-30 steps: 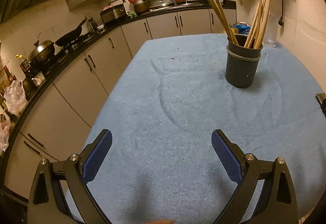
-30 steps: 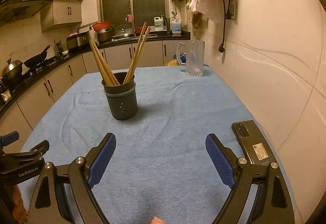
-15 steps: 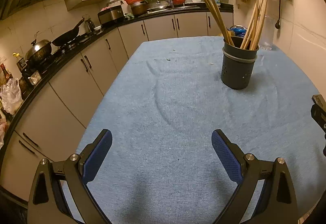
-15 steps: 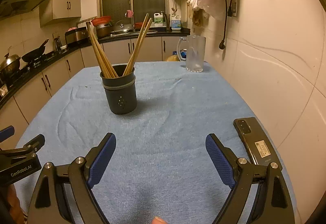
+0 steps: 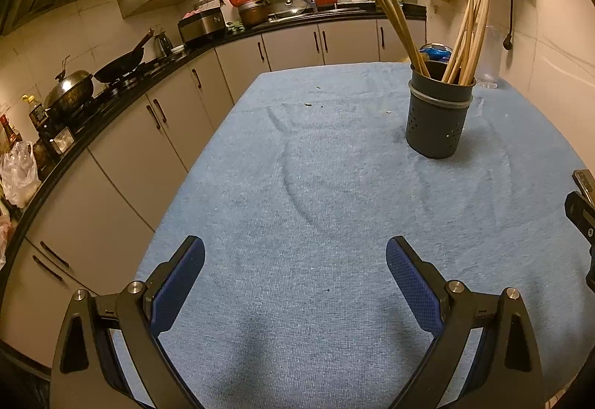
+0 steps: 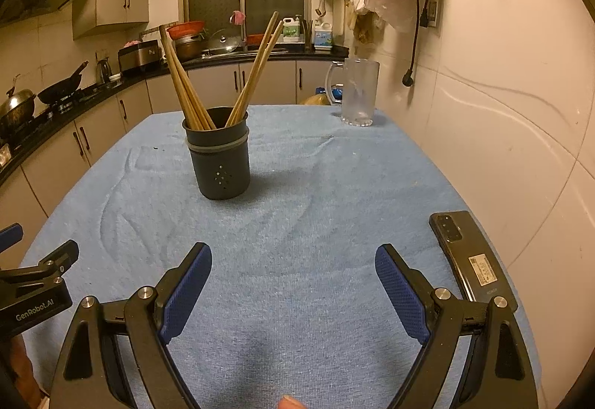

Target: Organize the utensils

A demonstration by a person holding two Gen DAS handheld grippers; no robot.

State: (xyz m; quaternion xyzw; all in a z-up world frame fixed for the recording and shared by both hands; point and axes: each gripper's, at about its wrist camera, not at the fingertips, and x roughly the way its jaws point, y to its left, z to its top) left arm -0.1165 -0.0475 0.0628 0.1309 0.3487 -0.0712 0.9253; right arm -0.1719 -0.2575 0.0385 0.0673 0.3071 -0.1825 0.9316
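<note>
A dark grey utensil holder (image 5: pixel 438 118) stands upright on the blue tablecloth (image 5: pixel 334 185), far right in the left wrist view, left of centre in the right wrist view (image 6: pixel 221 163). Several wooden chopsticks (image 5: pixel 465 37) lean in it in two bunches (image 6: pixel 256 70). My left gripper (image 5: pixel 295 260) is open and empty, low over the cloth near the front. My right gripper (image 6: pixel 293 267) is open and empty, well short of the holder. Each gripper's edge shows in the other's view.
A black phone (image 6: pixel 470 256) lies face down at the cloth's right edge by the wall. A glass mug (image 6: pixel 357 92) stands at the far right corner. Kitchen counter with pans (image 5: pixel 74 85) runs along the left. The wall is close on the right.
Both grippers have drawn back slightly and tilted; the holder sits a little farther and more central in each view. Both stay open and empty. Nothing on the table has moved.
</note>
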